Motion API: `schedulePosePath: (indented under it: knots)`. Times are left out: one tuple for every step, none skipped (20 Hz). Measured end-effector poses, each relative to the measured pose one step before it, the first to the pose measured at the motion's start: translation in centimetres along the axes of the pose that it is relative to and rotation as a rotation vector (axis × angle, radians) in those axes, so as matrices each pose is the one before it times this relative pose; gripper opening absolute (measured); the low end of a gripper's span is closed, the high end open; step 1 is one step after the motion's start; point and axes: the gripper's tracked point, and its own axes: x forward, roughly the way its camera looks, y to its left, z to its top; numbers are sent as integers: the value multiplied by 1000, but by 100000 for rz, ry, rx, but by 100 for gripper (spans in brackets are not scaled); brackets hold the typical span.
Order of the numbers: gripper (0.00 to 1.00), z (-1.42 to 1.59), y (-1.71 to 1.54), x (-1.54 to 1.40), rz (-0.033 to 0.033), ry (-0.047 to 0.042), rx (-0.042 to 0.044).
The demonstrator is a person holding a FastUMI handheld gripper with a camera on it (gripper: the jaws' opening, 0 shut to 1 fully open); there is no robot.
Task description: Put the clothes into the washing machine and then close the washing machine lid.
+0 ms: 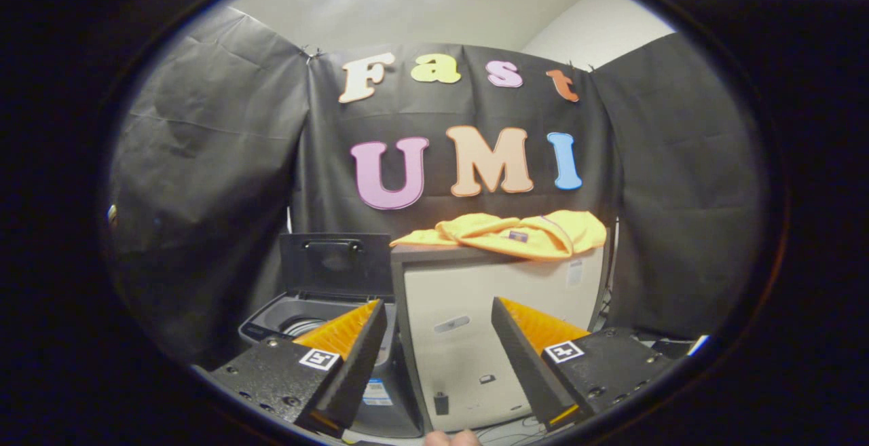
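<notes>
Claw (439, 337) fingers are spread wide apart with nothing between them. Beyond them, up a bit and slightly right, a crumpled orange-yellow garment (516, 234) lies on top of a pale boxy cabinet (468, 310) with a dark top. Just past the left finger sits the small grey top-loading washing machine (299, 320), its dark lid (333, 263) standing upright and open, right beside the cabinet.

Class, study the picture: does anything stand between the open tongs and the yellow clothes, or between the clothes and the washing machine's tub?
Nothing visible does. The tongs are open and empty; the yellow clothes lie beyond them on a pale cabinet. Beside it, the washing machine has its lid raised.
</notes>
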Motion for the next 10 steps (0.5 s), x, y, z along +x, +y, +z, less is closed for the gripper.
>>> schedulePosePath:
  knots:
    - [94, 693, -656, 1083, -1321, 775, -684]
    - [94, 675, -586, 977, -1311, 383, -710]
    - [94, 837, -590, 965, -1285, 21, -410]
    - [94, 756, -498, 1017, -928, -440, -474]
    - [94, 678, -637, 1102, -1414, 126, -1466]
    - [94, 475, -828, 1011, -1996, 402, -2464]
    - [94, 649, -801, 1002, -2003, -555, -3195]
    - [94, 297, -735, 929, -1677, 695, -2350]
    - [94, 285, -655, 984, -1240, 737, -1353]
    - [95, 136, -663, 1036, -1255, 1519, -493]
